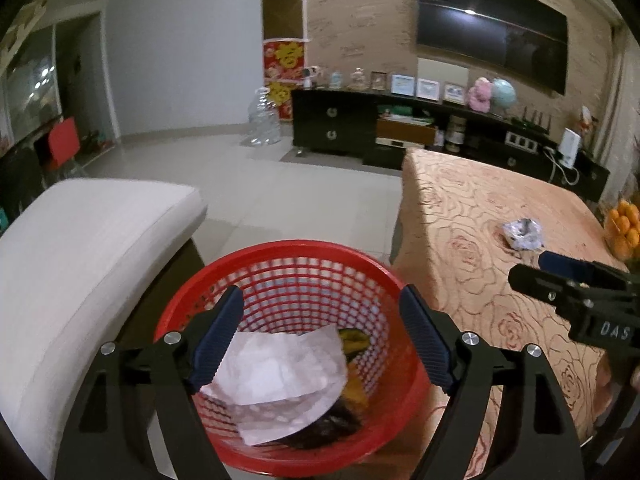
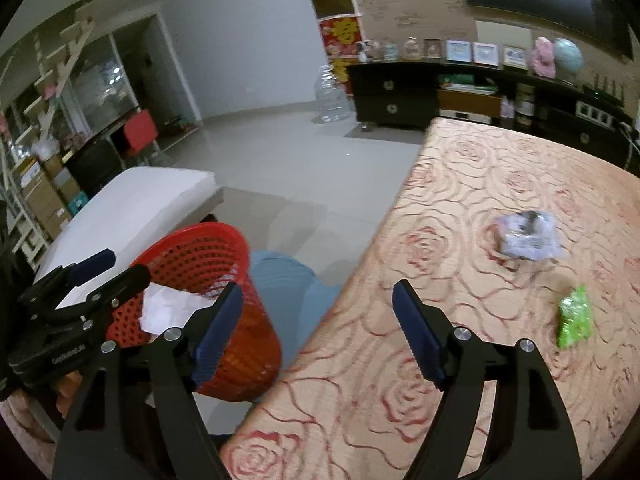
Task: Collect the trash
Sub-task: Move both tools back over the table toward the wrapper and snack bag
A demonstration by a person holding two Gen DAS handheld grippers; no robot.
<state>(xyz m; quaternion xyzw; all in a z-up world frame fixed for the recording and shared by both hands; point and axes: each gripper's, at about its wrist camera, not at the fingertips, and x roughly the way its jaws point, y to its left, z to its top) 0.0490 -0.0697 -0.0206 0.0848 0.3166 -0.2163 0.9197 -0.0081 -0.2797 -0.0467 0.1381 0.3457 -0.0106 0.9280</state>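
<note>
Left gripper (image 1: 320,336) hangs wide-jawed and empty over the red basket (image 1: 384,280) holding white paper (image 1: 280,376); right gripper (image 2: 318,330), likewise empty, should square over the crumpled wrapper (image 2: 526,236) on the worktop (image 2: 400,360) before closing.

Both grippers share one build. The left gripper (image 1: 320,336) has black angular arms with triangular cut-outs, silver round screw heads at the joints, and dark blue ribbed pads (image 1: 218,338). The right gripper (image 2: 318,334) matches it; seen at the left view's right edge, its body carries white letters "DAS".
</note>
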